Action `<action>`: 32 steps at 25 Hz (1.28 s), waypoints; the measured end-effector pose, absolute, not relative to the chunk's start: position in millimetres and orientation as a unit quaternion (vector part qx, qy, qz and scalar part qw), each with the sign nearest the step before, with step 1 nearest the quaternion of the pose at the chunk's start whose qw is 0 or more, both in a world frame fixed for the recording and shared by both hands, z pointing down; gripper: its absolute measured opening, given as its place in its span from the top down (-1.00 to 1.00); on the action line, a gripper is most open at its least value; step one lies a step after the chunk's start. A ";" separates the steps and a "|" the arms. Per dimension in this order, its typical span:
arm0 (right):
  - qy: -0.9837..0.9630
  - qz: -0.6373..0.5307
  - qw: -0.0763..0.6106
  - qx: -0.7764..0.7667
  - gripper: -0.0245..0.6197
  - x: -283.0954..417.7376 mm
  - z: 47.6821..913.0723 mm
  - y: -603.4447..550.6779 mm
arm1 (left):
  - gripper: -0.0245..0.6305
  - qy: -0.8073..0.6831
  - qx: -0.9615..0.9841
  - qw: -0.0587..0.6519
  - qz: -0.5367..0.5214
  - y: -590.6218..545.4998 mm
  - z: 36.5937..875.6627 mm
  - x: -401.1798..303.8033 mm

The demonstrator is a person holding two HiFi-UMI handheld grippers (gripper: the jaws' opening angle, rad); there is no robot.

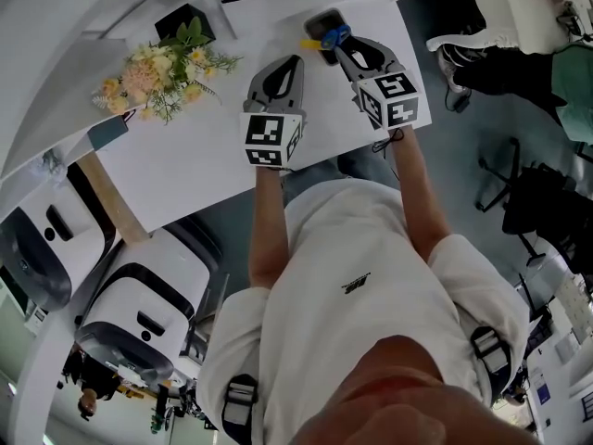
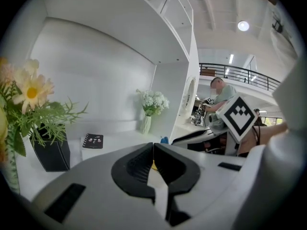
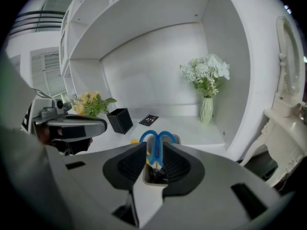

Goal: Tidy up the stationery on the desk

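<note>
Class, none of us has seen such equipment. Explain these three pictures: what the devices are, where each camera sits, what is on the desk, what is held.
A person holds two grippers, each with two fingers; the cubes with square markers belong to them. One camera looks down from the head; the others ride on each gripper. On the white desk: yellow flowers in a black square pot, a pale vase of white flowers, a small black notebook, a grey pen holder with blue-handled scissors. The left gripper is shut, empty. The right gripper is open at the scissors, gripping nothing.
</note>
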State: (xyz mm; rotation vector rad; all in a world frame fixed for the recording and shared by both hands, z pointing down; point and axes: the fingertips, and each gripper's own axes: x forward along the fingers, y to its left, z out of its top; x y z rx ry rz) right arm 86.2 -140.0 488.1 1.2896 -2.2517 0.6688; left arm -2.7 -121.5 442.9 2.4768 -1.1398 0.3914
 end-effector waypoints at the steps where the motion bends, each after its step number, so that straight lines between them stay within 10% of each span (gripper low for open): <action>1: -0.819 0.239 0.225 0.470 0.68 87.0 483.2 -137.1 | 0.93 -0.406 0.883 0.190 0.139 -120.6 440.0 -3.1; 32: -0.825 0.195 0.189 0.496 0.92 98.9 418.2 -51.0 | 0.93 -0.342 0.914 0.152 0.155 -60.5 395.8 17.5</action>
